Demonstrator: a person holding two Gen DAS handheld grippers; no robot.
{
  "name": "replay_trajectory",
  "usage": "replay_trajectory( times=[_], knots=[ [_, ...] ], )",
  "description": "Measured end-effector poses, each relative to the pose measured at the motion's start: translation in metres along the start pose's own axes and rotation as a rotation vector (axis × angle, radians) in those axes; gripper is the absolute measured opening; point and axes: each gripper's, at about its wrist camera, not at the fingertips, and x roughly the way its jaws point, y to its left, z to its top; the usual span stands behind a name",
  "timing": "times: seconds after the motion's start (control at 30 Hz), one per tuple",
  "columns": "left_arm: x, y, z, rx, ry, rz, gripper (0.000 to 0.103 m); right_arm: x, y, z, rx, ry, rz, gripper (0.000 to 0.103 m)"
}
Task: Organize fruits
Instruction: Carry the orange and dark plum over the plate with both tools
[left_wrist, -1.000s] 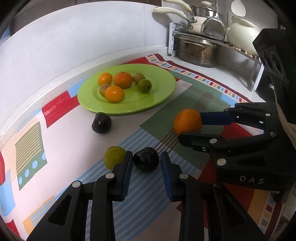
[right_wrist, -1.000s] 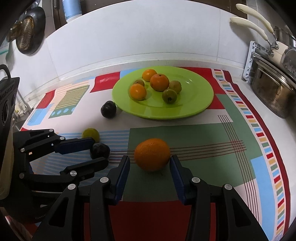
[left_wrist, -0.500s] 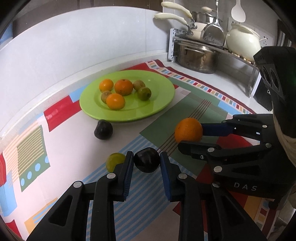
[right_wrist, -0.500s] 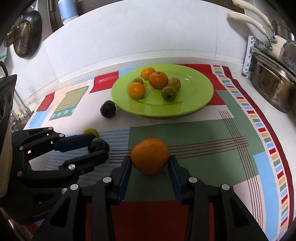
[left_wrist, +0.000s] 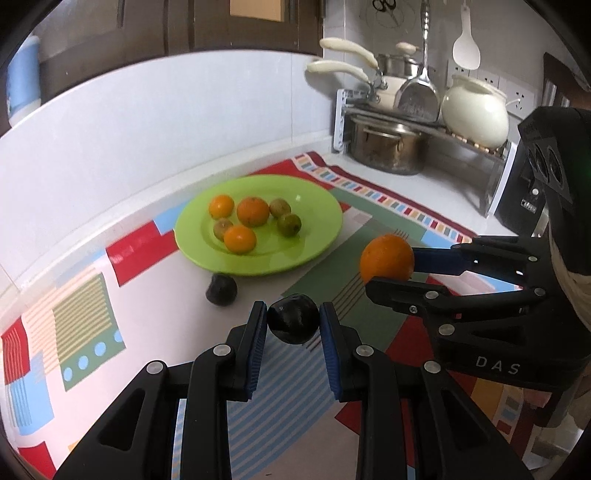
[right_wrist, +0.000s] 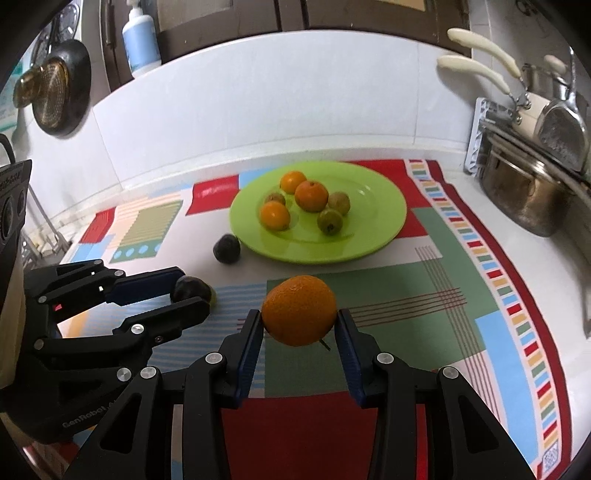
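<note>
My left gripper (left_wrist: 293, 326) is shut on a dark purple fruit (left_wrist: 293, 324), lifted off the mat; from the right wrist view that same gripper (right_wrist: 186, 291) and dark fruit (right_wrist: 190, 288) sit at the left. My right gripper (right_wrist: 300, 325) is shut on a large orange (right_wrist: 299, 310), also raised; the left wrist view has it as the orange (left_wrist: 386, 258) in the gripper (left_wrist: 391, 267). A green plate (right_wrist: 373, 218) at the back holds several small oranges and greenish fruits. Another dark fruit (right_wrist: 226, 249) lies beside the plate's near left edge.
A patterned mat (right_wrist: 461, 280) covers the white counter. A dish rack with a steel pot (right_wrist: 524, 199) and pans stands at the right back. A small green fruit (right_wrist: 213, 295) peeks out behind the left gripper. A white backsplash (right_wrist: 258, 110) borders the counter.
The left gripper closed on the dark fruit and the right gripper closed on the orange. Both then rose off the mat with their fruit.
</note>
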Motion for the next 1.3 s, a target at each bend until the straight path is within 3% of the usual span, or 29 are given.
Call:
replay_trajectory(
  times=[0.67,1.3],
  knots=[
    [-0.024,0.012,0.049,0.017,-0.11,0.006,0.029,-0.035,0.005,0.04,0.026,-0.131,-0.037,0.041],
    [0.009,0.04,0.11,0.022,-0.15,0.019,0.029,-0.011,-0.01,0.095,0.026,-0.178,-0.062,0.041]
  ],
)
